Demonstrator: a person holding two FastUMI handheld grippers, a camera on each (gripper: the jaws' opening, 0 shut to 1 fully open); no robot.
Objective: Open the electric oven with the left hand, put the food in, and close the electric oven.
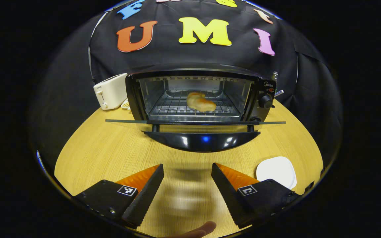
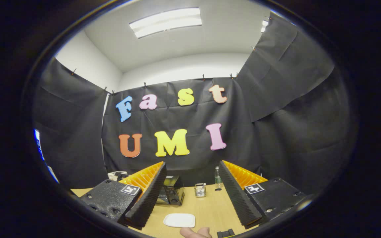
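The black electric oven (image 1: 200,99) stands at the back of the wooden table (image 1: 111,152), its glass door (image 1: 197,127) folded down flat toward me. A golden piece of bread (image 1: 200,101) lies on the wire rack inside. My left gripper (image 1: 187,170) hovers in front of the door, open, nothing between its fingers. In the right gripper view, my right gripper (image 2: 192,167) is raised and tilted up toward the booth wall, open and empty. Between its fingers the oven (image 2: 172,191) appears small and far off.
A white toaster (image 1: 111,91) stands left of the oven. A white square plate (image 1: 276,172) lies at the table's front right, also the plate (image 2: 179,220) in the right gripper view. A small metal container (image 2: 199,190) and a water bottle (image 2: 217,178) stand at the table's far edge. A fingertip (image 1: 203,228) shows at the bottom.
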